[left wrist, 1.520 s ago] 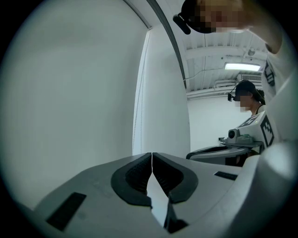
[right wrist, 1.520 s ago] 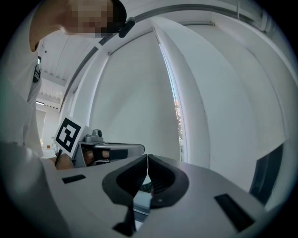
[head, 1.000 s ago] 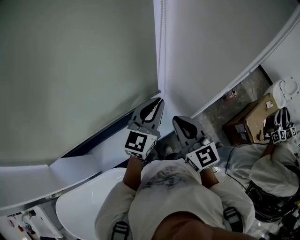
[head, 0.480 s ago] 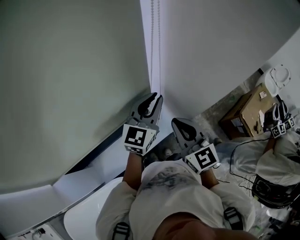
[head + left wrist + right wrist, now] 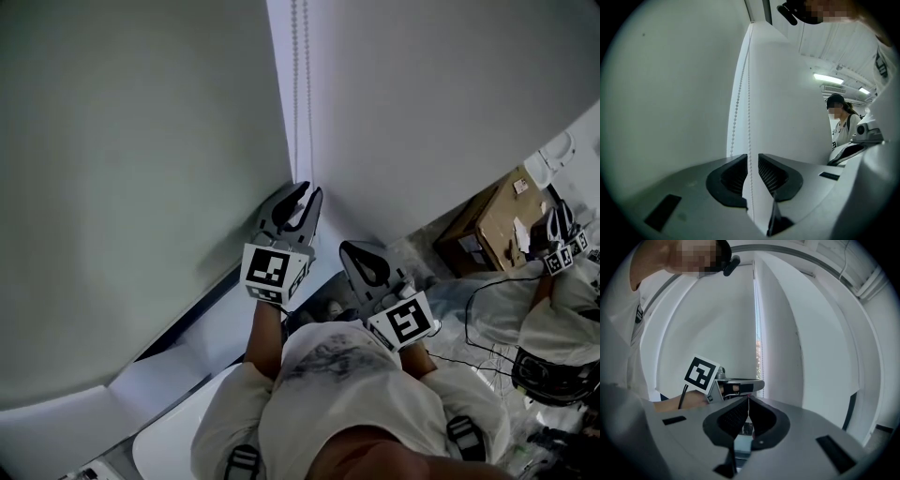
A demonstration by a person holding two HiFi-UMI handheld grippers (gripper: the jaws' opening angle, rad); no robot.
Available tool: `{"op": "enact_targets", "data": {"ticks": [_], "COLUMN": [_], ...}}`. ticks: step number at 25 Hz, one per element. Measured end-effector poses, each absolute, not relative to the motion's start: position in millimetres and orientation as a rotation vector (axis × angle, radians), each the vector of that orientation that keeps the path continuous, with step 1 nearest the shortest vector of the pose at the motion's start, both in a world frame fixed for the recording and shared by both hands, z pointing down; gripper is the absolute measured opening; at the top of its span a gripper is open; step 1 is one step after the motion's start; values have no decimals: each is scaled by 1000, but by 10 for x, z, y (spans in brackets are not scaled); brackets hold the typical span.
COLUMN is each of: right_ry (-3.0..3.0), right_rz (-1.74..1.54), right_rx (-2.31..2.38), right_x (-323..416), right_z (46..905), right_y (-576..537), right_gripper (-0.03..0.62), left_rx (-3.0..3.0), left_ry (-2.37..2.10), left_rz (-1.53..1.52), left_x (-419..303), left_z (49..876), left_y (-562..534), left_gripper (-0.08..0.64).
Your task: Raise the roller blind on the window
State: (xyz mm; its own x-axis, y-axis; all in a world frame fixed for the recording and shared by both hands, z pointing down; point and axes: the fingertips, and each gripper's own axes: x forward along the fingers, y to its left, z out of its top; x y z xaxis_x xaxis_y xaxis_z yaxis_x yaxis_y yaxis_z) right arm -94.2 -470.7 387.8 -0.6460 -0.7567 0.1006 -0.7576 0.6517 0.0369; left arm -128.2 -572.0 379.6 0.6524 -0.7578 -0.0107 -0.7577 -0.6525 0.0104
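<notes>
— What is filling the left of the head view?

— The pale grey-green fabric roller blind is hanging there, reaching from the top edge down toward the lower left.

— And next to it?

— The thin white bead chain is dropping down the upper middle, just off the roller blind's right edge. My grey left claw is pointing at its lower end, right at centre frame.

— Is it gripping?

— No. Its jaws have just been opening and are standing narrowly apart. One strand of the bead chain is running through the gap with neither pad pressing on it; the other strand is hanging just outside, to the left.

— Your other one?

— My right claw is sitting just right of centre, apart from the bead chain, its jaws closed tip to tip on nothing I can make out.

— Further right?

— A brown cardboard box is lying near the right edge, beside another person in white.
</notes>
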Motion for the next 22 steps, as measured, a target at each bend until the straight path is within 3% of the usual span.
{"op": "enact_targets", "data": {"ticks": [11, 13, 22], "right_ry": [-2750, -2743, -2867], "right_rz": [-16, -1, -19], "right_rx": [1291, 1285, 1189], "right_x": [-963, -902, -395], "right_z": [3659, 3622, 3437], "right_y": [-4561, -4395, -3452], "right_gripper": [61, 61, 61], "left_rx": [2924, 2932, 2923], "left_ry": [-1159, -1149, -1188], "left_rz": [-85, -92, -86], "left_x": [-1177, -1130, -655], "left_z": [3531, 3462, 3464], "left_y": [-5685, -5544, -4355], "left_gripper": [60, 15, 11]}}
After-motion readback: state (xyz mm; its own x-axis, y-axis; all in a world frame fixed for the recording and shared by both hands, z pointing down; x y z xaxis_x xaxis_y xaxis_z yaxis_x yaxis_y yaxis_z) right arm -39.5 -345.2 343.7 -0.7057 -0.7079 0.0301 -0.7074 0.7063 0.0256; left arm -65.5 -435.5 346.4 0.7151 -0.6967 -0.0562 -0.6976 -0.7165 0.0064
